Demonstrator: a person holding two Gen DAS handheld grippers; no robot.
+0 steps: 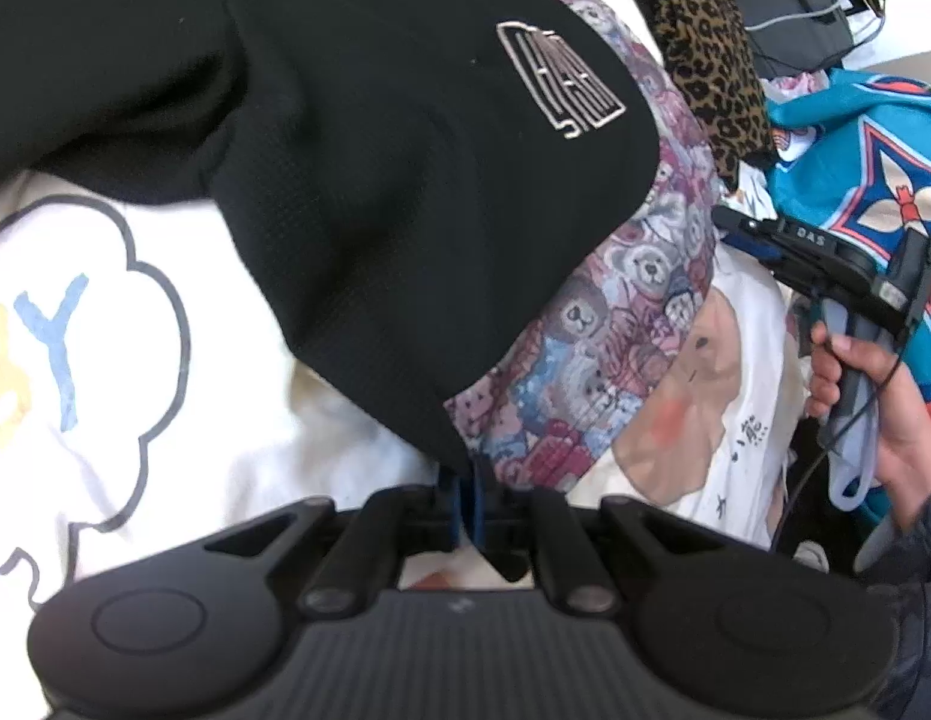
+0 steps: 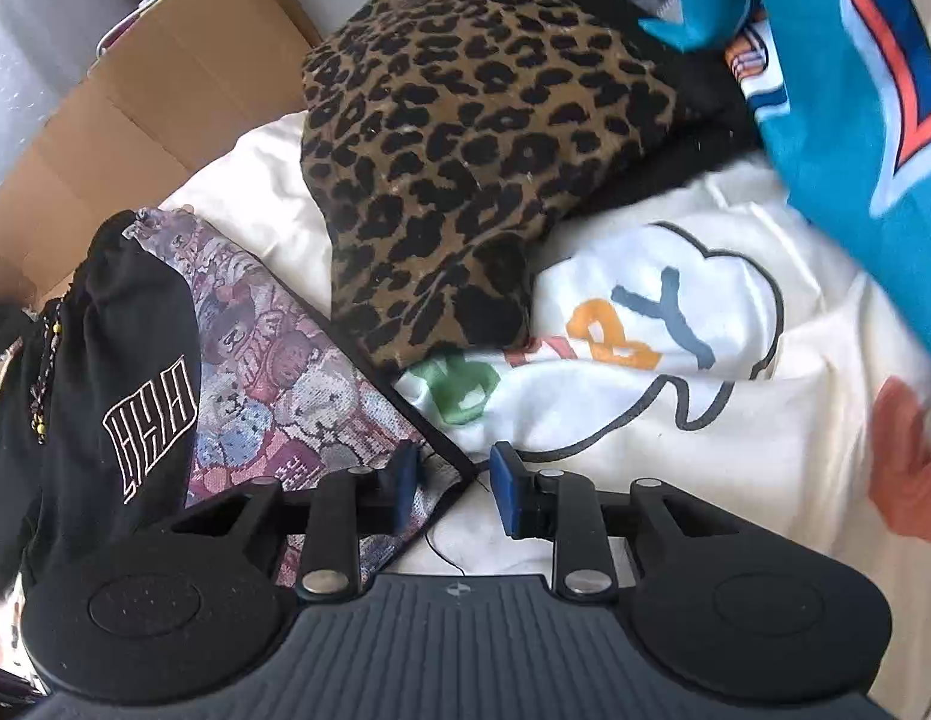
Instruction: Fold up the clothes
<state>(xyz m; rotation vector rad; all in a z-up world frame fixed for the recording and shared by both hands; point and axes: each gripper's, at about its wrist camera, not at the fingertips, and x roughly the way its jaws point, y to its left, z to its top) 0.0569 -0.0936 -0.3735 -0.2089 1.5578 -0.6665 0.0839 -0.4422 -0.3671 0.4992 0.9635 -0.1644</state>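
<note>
A black garment (image 1: 375, 180) with a pale outlined logo hangs stretched up from my left gripper (image 1: 465, 504), which is shut on its lower corner. Under it lies a teddy-bear print fabric (image 1: 615, 324). In the right wrist view the same black garment (image 2: 105, 372) and bear-print fabric (image 2: 273, 372) lie at the left. My right gripper (image 2: 453, 480) is open, with the bear fabric's dark-hemmed corner lying between its blue pads (image 2: 504, 483). The left wrist view shows the right gripper (image 1: 729, 219) from the side, held by a hand (image 1: 885, 420).
A leopard-print garment (image 2: 465, 150) is piled at the back. A white shirt with a cloud print (image 2: 645, 330) spreads underneath. A teal jersey (image 2: 855, 90) lies at the right. Cardboard boxes (image 2: 135, 90) stand at the back left.
</note>
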